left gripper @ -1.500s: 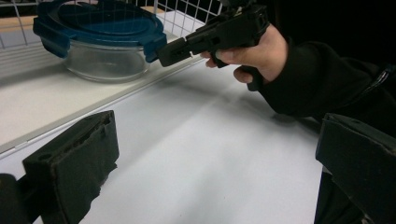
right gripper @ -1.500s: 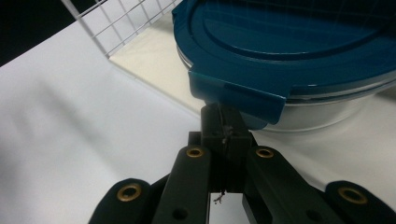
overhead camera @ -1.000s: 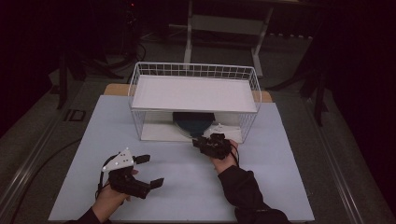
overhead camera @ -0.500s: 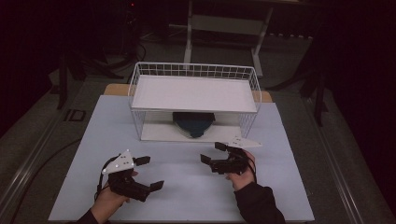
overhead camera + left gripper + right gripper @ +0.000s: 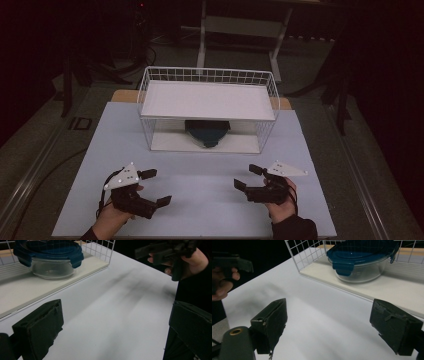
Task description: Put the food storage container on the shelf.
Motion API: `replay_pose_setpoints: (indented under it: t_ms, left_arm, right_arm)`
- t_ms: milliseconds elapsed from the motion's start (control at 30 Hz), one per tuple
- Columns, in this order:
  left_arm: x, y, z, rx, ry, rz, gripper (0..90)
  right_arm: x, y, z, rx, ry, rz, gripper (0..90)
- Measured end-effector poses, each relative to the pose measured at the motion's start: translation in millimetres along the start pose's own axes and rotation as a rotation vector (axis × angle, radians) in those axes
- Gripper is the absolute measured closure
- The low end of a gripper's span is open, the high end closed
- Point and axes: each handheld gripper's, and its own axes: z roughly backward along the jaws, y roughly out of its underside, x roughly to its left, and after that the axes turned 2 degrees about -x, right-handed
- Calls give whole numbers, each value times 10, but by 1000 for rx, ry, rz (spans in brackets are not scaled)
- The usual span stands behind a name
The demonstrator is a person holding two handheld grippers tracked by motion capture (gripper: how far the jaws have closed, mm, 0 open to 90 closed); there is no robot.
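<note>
Both grippers — left (image 5: 152, 187), right (image 5: 250, 176) — sit low in frame with fingers released, holding nothing. The lidded bowl (image 5: 207, 132) rests mid-frame on the wire rack's (image 5: 207, 76) lower shelf, up-frame from both, about equally near each.

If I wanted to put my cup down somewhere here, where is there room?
The table is bare between the wire rack and both open claws: left claw, right claw. The rack's top shelf is bare too. The lower shelf is crowded mid-way by a lidded glass container.
</note>
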Motion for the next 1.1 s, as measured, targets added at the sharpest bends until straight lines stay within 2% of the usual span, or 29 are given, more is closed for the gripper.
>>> replay_pose_setpoints:
  t_ms: [367, 467, 633, 733, 967, 1100]
  left_arm:
    - [10, 56, 75, -2, -22, -9, 0]
    - [23, 70, 77, -4, -21, -2, 0]
    - [21, 94, 68, 4, -18, -6, 0]
    - [19, 111, 58, 4, -16, -10, 0]
    - [10, 150, 34, 11, -16, -16, 0]
    - [-2, 152, 36, 6, -16, -22, 0]
  right_arm:
    - [34, 155, 283, -2, 12, 23, 144]
    - [30, 211, 325, 18, 20, 38, 145]
    - [9, 294, 390, 26, 1, 59, 144]
    - [-21, 348, 417, 27, 0, 73, 144]
    - [-61, 433, 429, 56, 20, 61, 144]
    - [-65, 446, 401, 73, 13, 61, 144]
